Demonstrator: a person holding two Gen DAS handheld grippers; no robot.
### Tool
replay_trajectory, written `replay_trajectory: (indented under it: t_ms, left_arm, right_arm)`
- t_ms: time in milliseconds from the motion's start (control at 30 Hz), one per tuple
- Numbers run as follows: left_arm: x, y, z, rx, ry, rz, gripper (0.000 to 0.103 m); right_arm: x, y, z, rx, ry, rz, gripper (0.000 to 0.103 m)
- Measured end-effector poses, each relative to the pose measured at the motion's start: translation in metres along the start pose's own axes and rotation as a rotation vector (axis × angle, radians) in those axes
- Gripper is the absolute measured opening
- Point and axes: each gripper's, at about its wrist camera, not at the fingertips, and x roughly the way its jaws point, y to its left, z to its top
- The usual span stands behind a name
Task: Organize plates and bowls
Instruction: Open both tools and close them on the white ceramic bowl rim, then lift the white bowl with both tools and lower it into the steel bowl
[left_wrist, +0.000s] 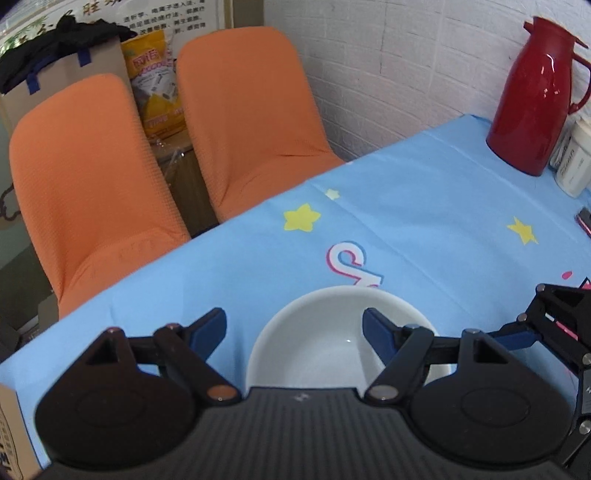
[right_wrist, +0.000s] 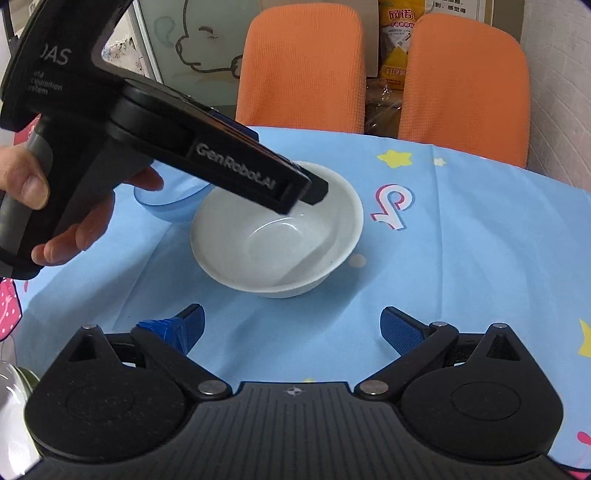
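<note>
A white bowl (left_wrist: 317, 343) (right_wrist: 277, 236) stands upright on the blue tablecloth. My left gripper (left_wrist: 294, 328) is open and hovers over the bowl, its fingers wide apart above the rim; from the right wrist view it reaches in from the left over the bowl. A blue bowl (right_wrist: 170, 201) lies just left of the white one, partly hidden under the left gripper and hand. My right gripper (right_wrist: 291, 326) is open and empty, a little in front of the white bowl, and shows at the right edge of the left wrist view (left_wrist: 546, 325).
Two orange chairs (left_wrist: 251, 110) (right_wrist: 303, 62) stand at the table's far edge (left_wrist: 207, 236). A red thermos jug (left_wrist: 535, 96) and a white container (left_wrist: 574, 162) stand at the far right by the wall. A cardboard box (left_wrist: 11, 432) sits at the left edge.
</note>
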Motion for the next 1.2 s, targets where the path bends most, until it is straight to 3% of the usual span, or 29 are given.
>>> replay_trajectory:
  t_ms: [233, 433, 767, 1033, 1200]
  left_arm:
    - [0.021, 0.0, -0.009, -0.012, 0.055, -0.086, 0.075]
    - [0.022, -0.004, -0.018, -0.002, 0.066, -0.08, 0.073]
    - [0.014, -0.007, -0.022, -0.035, 0.043, -0.107, 0.073]
    - [-0.027, -0.035, -0.027, -0.047, -0.019, -0.107, 0.073]
    - [-0.079, -0.077, -0.043, -0.038, -0.069, -0.095, 0.073]
  right_arm:
    - [0.022, 0.005, 0.007, -0.048, 0.02, -0.002, 0.089]
    - [0.017, 0.006, 0.01, -0.111, -0.079, -0.032, 0.087]
    - [0.002, 0.009, 0.005, -0.133, -0.169, -0.014, 0.087]
    - [-0.024, 0.013, 0.001, -0.163, -0.201, -0.043, 0.087]
    - [-0.073, 0.025, -0.026, -0.168, -0.253, -0.06, 0.087]
